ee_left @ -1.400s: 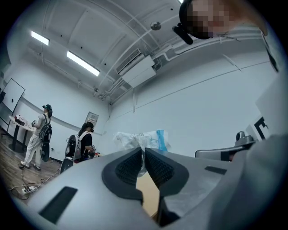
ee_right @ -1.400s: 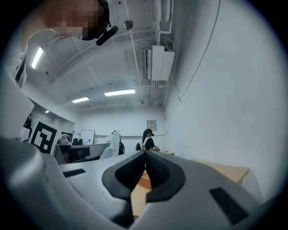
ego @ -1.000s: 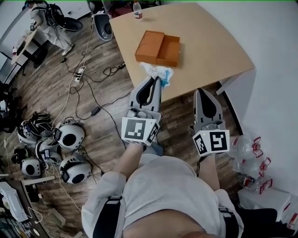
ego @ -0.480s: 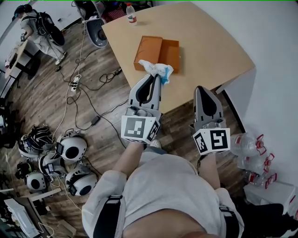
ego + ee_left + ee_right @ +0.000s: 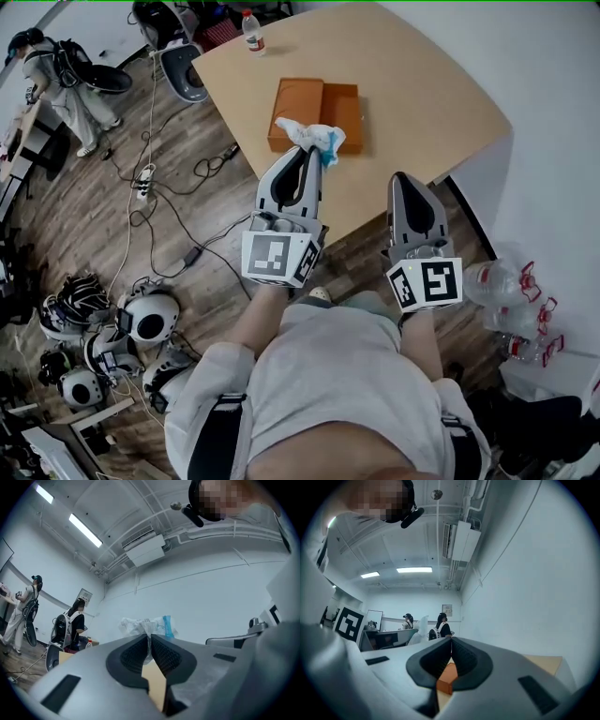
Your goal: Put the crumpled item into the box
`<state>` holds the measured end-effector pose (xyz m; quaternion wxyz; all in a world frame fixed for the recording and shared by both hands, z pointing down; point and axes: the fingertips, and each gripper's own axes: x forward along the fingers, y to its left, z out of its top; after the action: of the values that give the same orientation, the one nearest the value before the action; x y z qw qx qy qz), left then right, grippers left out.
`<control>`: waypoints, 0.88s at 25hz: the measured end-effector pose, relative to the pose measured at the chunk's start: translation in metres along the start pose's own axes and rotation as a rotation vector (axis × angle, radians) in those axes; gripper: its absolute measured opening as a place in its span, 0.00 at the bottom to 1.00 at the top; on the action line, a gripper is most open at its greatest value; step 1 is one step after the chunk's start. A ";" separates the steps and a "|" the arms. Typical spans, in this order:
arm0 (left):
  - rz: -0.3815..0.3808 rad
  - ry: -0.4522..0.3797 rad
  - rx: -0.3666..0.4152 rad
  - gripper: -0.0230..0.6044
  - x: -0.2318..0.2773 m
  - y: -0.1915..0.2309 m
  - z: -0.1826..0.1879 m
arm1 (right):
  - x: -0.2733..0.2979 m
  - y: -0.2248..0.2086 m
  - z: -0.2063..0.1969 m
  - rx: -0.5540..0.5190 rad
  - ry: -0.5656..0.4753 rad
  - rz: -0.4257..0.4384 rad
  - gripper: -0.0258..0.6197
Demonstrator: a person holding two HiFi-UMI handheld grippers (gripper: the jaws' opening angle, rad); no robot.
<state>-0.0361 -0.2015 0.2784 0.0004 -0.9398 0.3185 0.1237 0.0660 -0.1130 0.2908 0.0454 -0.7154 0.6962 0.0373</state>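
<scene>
Left gripper (image 5: 313,152) is clamping the wad (image 5: 308,133), holding it at the box's (image 5: 317,97) near edge; release inside is outstanding. Right gripper (image 5: 410,178) is idling, jaws together, empty.

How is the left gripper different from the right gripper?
The left gripper pinches the crumpled item, which is white and blue; the right gripper holds nothing. The left gripper is close to the orange box; the right gripper is farther from it, near the table edge. Both are shut and point toward the table.
</scene>
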 end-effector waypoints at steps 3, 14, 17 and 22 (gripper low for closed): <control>-0.008 0.008 -0.013 0.08 0.007 0.003 -0.006 | 0.003 -0.005 -0.004 -0.001 0.009 -0.017 0.05; 0.031 0.015 -0.007 0.08 0.038 0.011 -0.018 | 0.035 -0.032 -0.011 0.016 0.004 0.019 0.05; 0.054 0.005 0.006 0.08 0.054 0.012 -0.019 | 0.048 -0.044 -0.012 0.019 -0.001 0.046 0.05; 0.099 0.001 0.023 0.08 0.081 0.011 -0.021 | 0.072 -0.071 -0.010 0.033 -0.005 0.094 0.05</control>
<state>0.0244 -0.2607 0.2809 0.0052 -0.9229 0.3659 0.1195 0.1387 -0.1836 0.2936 0.0573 -0.6811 0.7294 0.0295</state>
